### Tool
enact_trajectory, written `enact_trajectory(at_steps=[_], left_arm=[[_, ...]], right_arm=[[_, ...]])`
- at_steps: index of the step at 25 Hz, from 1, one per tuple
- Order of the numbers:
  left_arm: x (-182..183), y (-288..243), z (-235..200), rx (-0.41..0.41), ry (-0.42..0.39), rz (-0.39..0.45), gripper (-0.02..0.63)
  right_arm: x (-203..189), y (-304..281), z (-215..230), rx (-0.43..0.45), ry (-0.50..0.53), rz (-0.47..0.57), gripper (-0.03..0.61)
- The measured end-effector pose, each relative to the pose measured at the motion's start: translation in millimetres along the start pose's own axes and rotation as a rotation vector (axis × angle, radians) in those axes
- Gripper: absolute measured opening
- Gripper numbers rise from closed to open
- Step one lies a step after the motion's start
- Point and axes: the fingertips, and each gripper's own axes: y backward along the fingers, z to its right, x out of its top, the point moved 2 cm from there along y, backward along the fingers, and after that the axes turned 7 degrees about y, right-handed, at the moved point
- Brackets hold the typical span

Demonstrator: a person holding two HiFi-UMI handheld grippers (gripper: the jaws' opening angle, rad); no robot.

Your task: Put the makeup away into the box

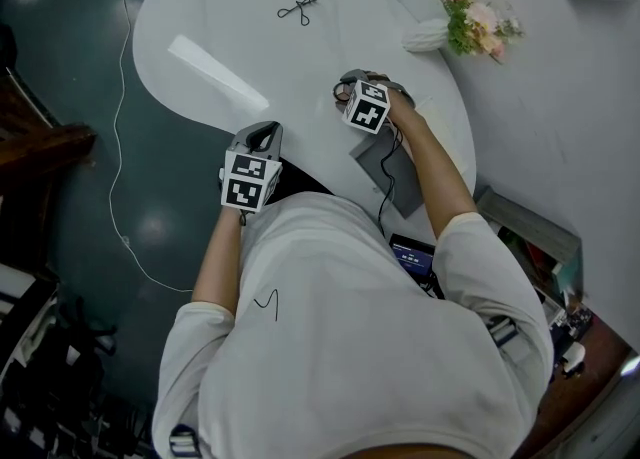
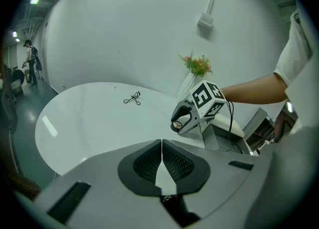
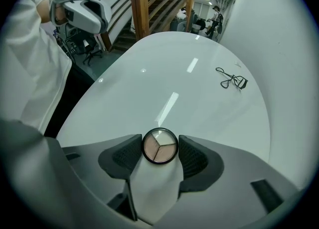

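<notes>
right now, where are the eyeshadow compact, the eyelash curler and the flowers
eyeshadow compact [image 3: 159, 146], right gripper view, centre where its three pans meet
eyelash curler [image 3: 232, 80], right gripper view, its middle, between handles and head
flowers [image 1: 478, 25], head view, middle of the bunch

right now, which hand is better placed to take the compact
Right. The compact sits between the open fingers of the right gripper. The left gripper is shut and empty, apart from it at the table's near edge.

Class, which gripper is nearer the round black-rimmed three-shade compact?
Right. The right gripper has open jaws either side of the round black-rimmed compact; the left gripper, shut, is off to one side, apart.
</notes>
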Motion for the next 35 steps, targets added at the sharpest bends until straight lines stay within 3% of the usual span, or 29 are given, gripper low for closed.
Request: enact_trajectory(at_steps=[10, 17, 26, 35], left_arm=[[-0.9, 3.7, 0.4, -0.017, -0.004, -0.003, 0.021], [4.8, 0.5, 5.0, -0.045, -0.024, 0.002, 0.021], [14.9, -5.3, 20.7, -0.090, -0.071, 0.003, 0.021], [41.1, -10.4, 38.0, -0.153, -0.067, 0.045, 0.021]], right_arm=[[-1.5, 4.1, -1.0, -0.002, -0.077, 0.015, 0.218], [16.3, 24.9, 0.2, -0.081, -0.091, 0.066, 0.218], [42.5, 73.1, 4.9, -0.192, -0.385, 0.297, 0.218], [37.3, 140.8, 12.2, -0.416, -0.699, 0.499, 0.218]])
